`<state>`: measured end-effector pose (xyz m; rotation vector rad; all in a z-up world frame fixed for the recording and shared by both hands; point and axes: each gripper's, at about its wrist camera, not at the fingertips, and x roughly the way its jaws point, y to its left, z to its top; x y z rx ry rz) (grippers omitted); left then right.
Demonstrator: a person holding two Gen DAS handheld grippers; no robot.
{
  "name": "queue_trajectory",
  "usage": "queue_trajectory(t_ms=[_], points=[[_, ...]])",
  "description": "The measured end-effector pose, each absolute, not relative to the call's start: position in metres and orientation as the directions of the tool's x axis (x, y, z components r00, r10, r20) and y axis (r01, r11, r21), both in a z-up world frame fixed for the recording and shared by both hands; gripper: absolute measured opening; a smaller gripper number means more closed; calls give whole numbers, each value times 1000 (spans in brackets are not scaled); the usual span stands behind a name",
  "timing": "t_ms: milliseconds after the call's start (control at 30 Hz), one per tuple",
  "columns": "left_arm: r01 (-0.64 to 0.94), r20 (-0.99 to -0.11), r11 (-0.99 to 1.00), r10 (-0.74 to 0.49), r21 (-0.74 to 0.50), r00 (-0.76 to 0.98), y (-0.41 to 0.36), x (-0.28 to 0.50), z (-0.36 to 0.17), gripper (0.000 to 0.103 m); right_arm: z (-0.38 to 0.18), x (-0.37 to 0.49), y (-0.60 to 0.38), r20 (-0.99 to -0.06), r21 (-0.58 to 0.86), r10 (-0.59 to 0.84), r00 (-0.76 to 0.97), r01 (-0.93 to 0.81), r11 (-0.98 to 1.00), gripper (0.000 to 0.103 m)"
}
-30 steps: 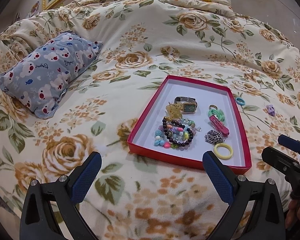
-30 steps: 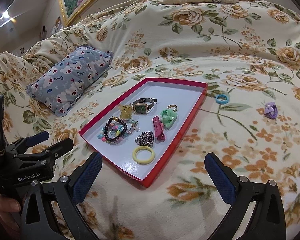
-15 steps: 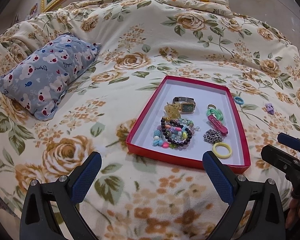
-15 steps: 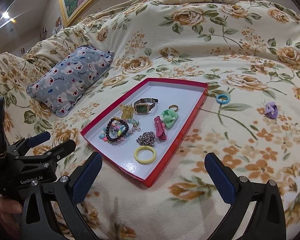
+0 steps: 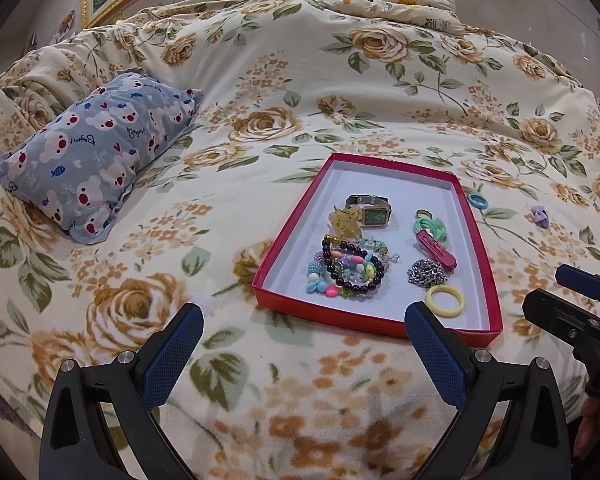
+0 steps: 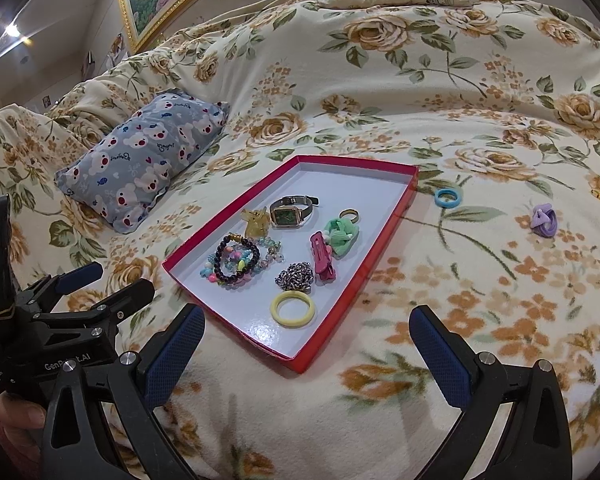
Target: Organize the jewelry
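tongs (image 6: 304, 344): black frames | blue textured pads (image 6: 176, 356) | silver screws

Both wrist cameras are looking forward and down across the bed (image 5: 340, 80) from near its front edge, left view beside right, sharing the red tray (image 5: 478, 240) (image 6: 380, 236) and pillow (image 5: 96, 156) (image 6: 148, 152).
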<state>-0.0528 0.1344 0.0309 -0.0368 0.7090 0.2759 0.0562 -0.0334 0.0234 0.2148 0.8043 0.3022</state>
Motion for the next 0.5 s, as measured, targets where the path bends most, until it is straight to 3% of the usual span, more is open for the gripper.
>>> queue_trajectory(t_ms=[500], points=[[-258,-651,964,231,55,723,134,-52,31,102,23,56,-33,-673,303,346,654,-183,935,103]])
